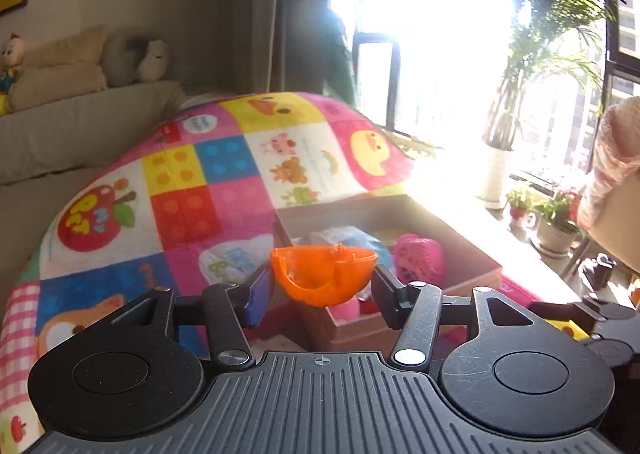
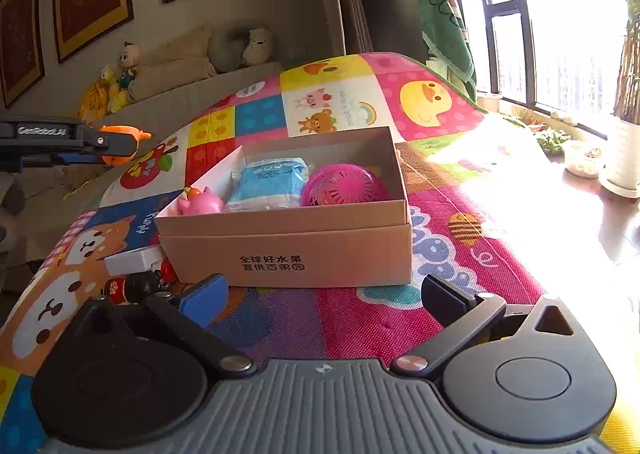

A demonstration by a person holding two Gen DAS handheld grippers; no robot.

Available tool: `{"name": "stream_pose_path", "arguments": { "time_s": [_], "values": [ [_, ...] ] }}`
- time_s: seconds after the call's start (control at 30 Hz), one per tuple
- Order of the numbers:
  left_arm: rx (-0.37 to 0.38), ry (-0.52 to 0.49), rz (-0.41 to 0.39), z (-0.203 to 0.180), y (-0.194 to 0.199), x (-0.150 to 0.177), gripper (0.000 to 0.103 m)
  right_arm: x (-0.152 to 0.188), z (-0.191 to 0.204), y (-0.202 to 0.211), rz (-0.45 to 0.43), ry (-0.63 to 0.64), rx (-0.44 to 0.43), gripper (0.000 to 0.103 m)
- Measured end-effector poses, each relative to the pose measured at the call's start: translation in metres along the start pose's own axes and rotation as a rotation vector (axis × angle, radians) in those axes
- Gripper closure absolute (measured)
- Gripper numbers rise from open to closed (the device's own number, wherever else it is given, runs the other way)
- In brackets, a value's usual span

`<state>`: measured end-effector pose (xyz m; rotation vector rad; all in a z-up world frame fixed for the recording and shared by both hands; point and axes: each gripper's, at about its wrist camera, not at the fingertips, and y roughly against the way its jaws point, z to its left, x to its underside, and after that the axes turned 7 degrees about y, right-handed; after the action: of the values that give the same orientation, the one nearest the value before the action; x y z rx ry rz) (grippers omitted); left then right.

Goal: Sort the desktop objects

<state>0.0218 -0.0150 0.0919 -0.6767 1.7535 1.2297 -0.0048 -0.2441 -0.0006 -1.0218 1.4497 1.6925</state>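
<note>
My left gripper [image 1: 323, 281] is shut on an orange plastic half-shell [image 1: 323, 274] and holds it in the air above the near left of a brown cardboard box [image 1: 360, 328]. It also shows from the side in the right wrist view [image 2: 120, 150], up at the far left. The box [image 2: 288, 250] stands on a colourful play mat and holds a pink pig toy [image 2: 200, 204], a blue-white packet [image 2: 270, 184] and a pink mesh ball [image 2: 344, 188]. My right gripper [image 2: 324, 298] is open and empty, low in front of the box.
A small dark bottle with a red cap [image 2: 134, 288] and a white block [image 2: 134, 258] lie on the mat [image 2: 360, 318] left of the box. A sofa with plush toys [image 2: 168, 66] runs behind. Potted plants [image 1: 556, 222] line the bright window sill on the right.
</note>
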Motion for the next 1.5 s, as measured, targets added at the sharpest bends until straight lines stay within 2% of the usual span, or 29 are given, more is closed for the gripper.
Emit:
{"name": "stream_pose_path", "arguments": {
  "time_s": [0.13, 0.23, 0.3, 0.37, 0.43, 0.53, 0.63, 0.7, 0.8, 0.87, 0.97, 1.1, 1.23, 1.4, 1.47, 1.5],
  "values": [
    [0.074, -0.084, 0.13, -0.049, -0.007, 0.053, 0.044, 0.001, -0.008, 0.011, -0.055, -0.051, 0.05, 0.0],
    [0.049, -0.118, 0.146, -0.065, -0.023, 0.076, 0.044, 0.003, -0.018, 0.016, -0.063, -0.108, 0.085, 0.0],
    [0.015, -0.115, 0.136, -0.067, -0.031, 0.08, 0.043, 0.005, -0.023, 0.018, -0.055, -0.13, 0.097, 0.0],
    [0.018, -0.1, 0.137, -0.064, -0.03, 0.076, 0.025, 0.008, -0.028, 0.02, -0.054, -0.15, 0.108, 0.0],
    [0.006, -0.093, 0.082, -0.056, -0.018, 0.068, 0.014, 0.011, -0.03, 0.02, -0.058, -0.167, 0.114, 0.0],
    [-0.126, -0.045, 0.007, -0.036, -0.006, 0.055, 0.008, 0.011, -0.029, 0.017, -0.052, -0.168, 0.117, 0.0],
    [-0.282, 0.05, 0.05, -0.006, -0.022, 0.045, 0.008, 0.011, -0.03, 0.015, -0.046, -0.169, 0.109, 0.0],
    [-0.287, 0.115, 0.094, 0.011, -0.034, 0.042, 0.012, 0.011, -0.03, 0.015, -0.047, -0.173, 0.107, 0.0],
    [-0.264, 0.175, 0.142, 0.025, -0.053, 0.04, 0.022, 0.011, -0.031, 0.015, -0.048, -0.176, 0.105, 0.0],
    [-0.272, 0.182, 0.146, 0.028, -0.058, 0.04, 0.044, 0.011, -0.03, 0.015, -0.045, -0.174, 0.104, 0.0],
    [-0.295, 0.168, 0.116, 0.031, -0.048, 0.041, 0.05, 0.012, -0.03, 0.016, -0.04, -0.171, 0.097, 0.0],
    [-0.326, 0.162, 0.092, 0.04, -0.018, 0.047, 0.05, 0.011, -0.029, 0.01, -0.005, -0.16, 0.066, 0.0],
    [-0.375, 0.162, 0.112, 0.054, 0.014, 0.065, 0.05, 0.008, -0.026, 0.003, 0.045, -0.132, 0.039, 0.0],
    [-0.487, 0.148, 0.145, 0.07, 0.035, 0.087, 0.042, 0.006, -0.025, -0.013, 0.164, -0.127, -0.023, 0.0],
    [-0.5, 0.16, 0.135, 0.074, 0.042, 0.089, 0.031, 0.007, -0.025, -0.015, 0.18, -0.135, -0.034, 0.0],
    [-0.501, 0.167, 0.127, 0.074, 0.045, 0.089, 0.029, 0.007, -0.025, -0.016, 0.184, -0.136, -0.036, 0.0]
  ]
}}
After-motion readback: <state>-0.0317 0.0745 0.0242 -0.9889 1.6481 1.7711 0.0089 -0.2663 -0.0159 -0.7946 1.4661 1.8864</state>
